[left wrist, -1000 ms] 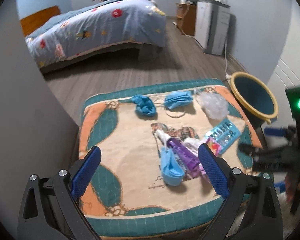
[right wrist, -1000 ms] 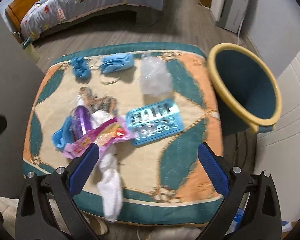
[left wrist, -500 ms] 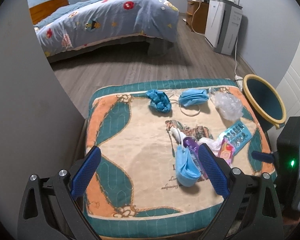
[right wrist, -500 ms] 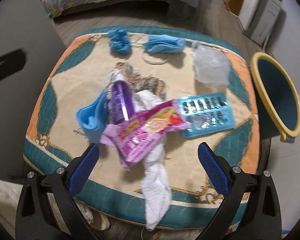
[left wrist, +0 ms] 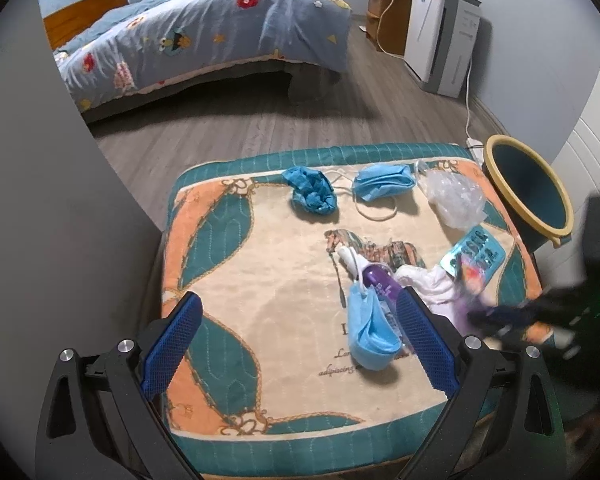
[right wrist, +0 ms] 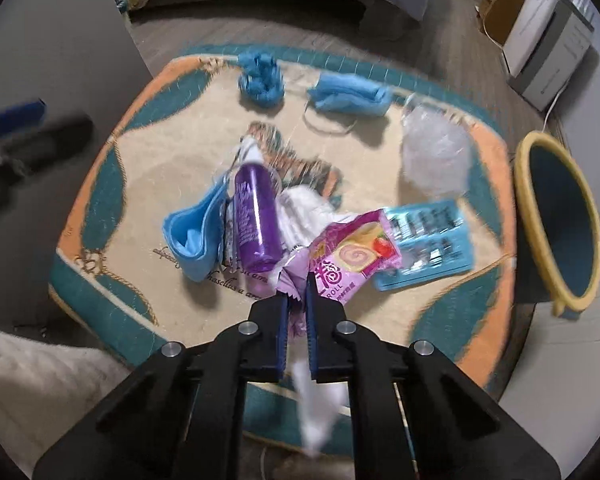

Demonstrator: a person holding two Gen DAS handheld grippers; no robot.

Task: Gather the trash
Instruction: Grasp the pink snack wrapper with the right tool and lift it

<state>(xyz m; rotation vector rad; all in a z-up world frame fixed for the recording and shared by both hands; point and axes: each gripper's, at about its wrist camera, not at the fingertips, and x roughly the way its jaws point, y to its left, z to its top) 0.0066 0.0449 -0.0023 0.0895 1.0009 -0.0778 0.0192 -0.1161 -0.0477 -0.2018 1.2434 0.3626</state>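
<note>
The right gripper (right wrist: 296, 304) had its jaws nearly closed, pinching the tail of the pink cake-roll wrapper (right wrist: 352, 256), which lay on the patterned cushion (right wrist: 148, 152) at six o'clock from the purple bottle (right wrist: 256, 220). The left gripper (left wrist: 296, 344) hovered with jaws wide apart, gripping nothing. The yellow-rimmed bin (right wrist: 556, 224) stood at three o'clock of the cushion.
</note>
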